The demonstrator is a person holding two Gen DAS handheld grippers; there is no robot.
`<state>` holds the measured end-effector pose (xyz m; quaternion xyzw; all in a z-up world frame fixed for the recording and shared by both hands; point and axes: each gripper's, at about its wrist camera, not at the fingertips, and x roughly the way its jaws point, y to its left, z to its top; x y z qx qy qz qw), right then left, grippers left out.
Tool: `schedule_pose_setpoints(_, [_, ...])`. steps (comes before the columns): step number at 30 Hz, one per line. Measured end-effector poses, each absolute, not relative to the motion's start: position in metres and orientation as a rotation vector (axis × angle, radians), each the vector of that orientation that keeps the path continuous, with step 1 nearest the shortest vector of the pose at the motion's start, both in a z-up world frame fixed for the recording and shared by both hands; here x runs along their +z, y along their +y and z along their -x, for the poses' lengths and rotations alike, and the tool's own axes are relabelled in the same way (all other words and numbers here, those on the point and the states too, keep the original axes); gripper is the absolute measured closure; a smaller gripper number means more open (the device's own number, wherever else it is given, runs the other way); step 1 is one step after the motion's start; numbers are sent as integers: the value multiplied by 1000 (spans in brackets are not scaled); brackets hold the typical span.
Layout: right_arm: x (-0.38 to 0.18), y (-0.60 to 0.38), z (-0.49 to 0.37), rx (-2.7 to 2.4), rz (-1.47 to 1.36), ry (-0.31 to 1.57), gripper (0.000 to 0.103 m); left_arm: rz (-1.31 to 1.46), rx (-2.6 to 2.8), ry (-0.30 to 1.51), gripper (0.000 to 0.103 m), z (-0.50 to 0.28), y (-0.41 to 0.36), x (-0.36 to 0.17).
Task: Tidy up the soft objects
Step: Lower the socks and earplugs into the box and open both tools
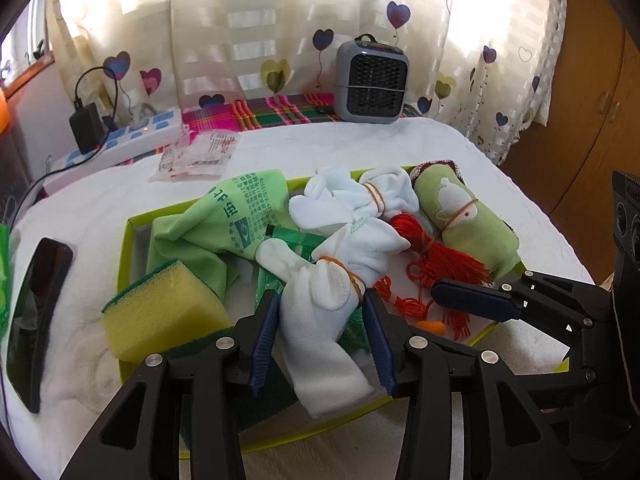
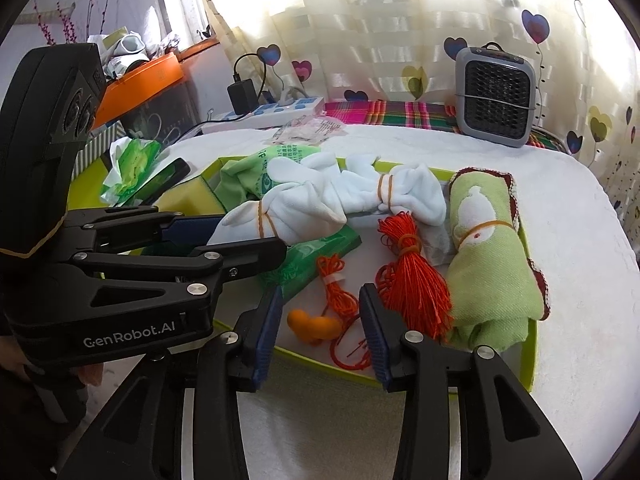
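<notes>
My left gripper straddles a white sock bundle in the tray; my right gripper hangs wide over the red cord.

Low in the left wrist frame, the blue pads sit either side of the rubber-banded white bundle, close against it, though I cannot tell whether they are pressing it. It lies over the near edge of the yellow-green tray. At lower left the yellow sponge perches on the tray's rim. A second white bundle lies at centre, the red tassel right of it, and the rolled green towel further right. In the right wrist frame my right fingers stand apart with nothing between them, above an orange bead and thin red cord, at lower centre. A grey heater stands at the upper centre.
</notes>
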<state>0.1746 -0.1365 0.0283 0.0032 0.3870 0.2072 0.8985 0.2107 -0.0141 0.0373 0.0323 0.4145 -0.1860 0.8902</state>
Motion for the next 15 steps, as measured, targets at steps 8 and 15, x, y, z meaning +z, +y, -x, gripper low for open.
schedule_pose_setpoints(8, [30, -138, -172, 418, -11, 798, 60, -65, -383, 853, 57, -209, -11, 38])
schedule_pose_setpoints(15, [32, -138, -168, 421, -12, 786, 54, -64, -371, 841, 56, -204, -7, 44])
